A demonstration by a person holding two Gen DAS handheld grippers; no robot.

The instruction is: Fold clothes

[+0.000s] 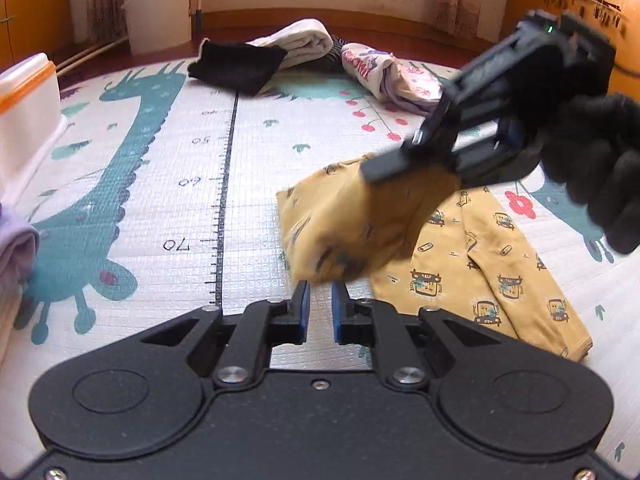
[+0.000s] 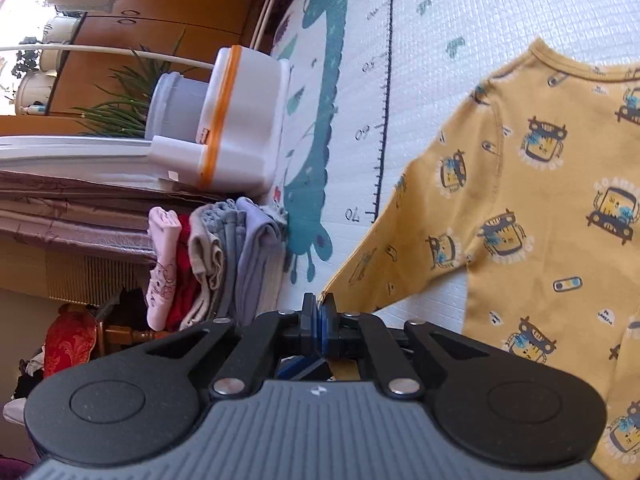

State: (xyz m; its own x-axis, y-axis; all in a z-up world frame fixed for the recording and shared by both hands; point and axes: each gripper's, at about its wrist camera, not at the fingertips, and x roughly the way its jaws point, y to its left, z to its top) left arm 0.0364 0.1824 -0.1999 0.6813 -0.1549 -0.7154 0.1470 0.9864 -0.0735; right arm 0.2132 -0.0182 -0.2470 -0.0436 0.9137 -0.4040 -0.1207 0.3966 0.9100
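Nearest the yellow car-print cotton top, the right gripper pinches its sleeve cuff, jaws fully closed; carry that sleeve flat across the body. The left gripper, slightly parted, holds nothing, just short of the bunched fabric. The top lies on the dinosaur-print foam mat.

Play mat with teal dinosaur print and a printed ruler line spans the floor ahead of the fingers. White storage box with orange band sits at the mat edge, far left of the fingers; a green plant behind it. White bucket stands beyond the mat, by the wall.
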